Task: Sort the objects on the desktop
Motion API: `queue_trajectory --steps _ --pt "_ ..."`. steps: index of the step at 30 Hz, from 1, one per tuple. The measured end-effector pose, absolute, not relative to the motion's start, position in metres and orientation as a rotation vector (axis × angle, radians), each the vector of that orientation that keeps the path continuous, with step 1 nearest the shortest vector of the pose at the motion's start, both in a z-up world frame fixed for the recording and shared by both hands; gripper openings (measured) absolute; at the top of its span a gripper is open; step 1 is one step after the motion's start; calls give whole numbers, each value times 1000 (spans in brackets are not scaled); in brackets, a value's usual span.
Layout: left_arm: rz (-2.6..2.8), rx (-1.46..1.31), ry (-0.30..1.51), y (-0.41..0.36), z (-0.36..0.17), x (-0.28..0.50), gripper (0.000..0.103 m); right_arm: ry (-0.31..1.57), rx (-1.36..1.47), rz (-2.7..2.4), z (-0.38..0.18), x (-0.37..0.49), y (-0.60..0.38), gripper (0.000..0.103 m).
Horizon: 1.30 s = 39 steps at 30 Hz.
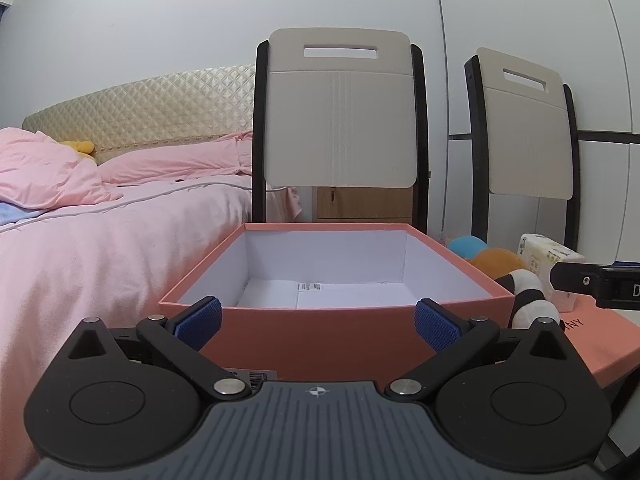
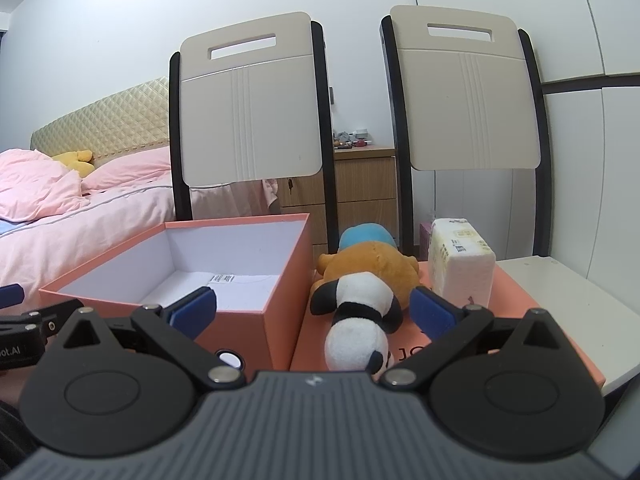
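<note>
While both our grippers' fingers [image 2: 434, 310] spread wide and hold nothing, a black-and-white plush panda [image 2: 360, 322] lies on the salmon lid [image 2: 516, 300], just right of the open salmon box [image 2: 244, 320].

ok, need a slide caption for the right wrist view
Open right gripper faces a panda plush lying on the pink lid, beside the open pink box and tissue pack.
</note>
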<state>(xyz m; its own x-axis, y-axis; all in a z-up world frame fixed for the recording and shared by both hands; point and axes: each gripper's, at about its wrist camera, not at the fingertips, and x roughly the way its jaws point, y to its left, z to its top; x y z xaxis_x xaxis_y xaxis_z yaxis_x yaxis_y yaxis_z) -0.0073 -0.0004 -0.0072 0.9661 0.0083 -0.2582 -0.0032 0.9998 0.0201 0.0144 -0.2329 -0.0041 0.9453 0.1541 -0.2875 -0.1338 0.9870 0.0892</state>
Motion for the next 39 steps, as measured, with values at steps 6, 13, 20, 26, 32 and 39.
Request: queue_trajectory --steps 6,13,20,26,32,39 --pt "-39 12 235 -5 -9 -13 103 281 68 146 -3 12 -237 103" --pt "-65 28 199 -28 -17 -21 103 272 97 149 0 6 -252 103" --pt "-67 -5 135 -66 -22 -36 103 250 107 106 5 -9 -279 103" --pt "-116 59 135 -118 -30 -26 98 242 138 23 6 -25 -319 103" --pt "-216 57 257 -167 -48 13 90 243 180 -49 4 -43 -362 103" --pt "-218 91 334 -207 -67 59 81 244 205 -44 0 -53 -385 103"
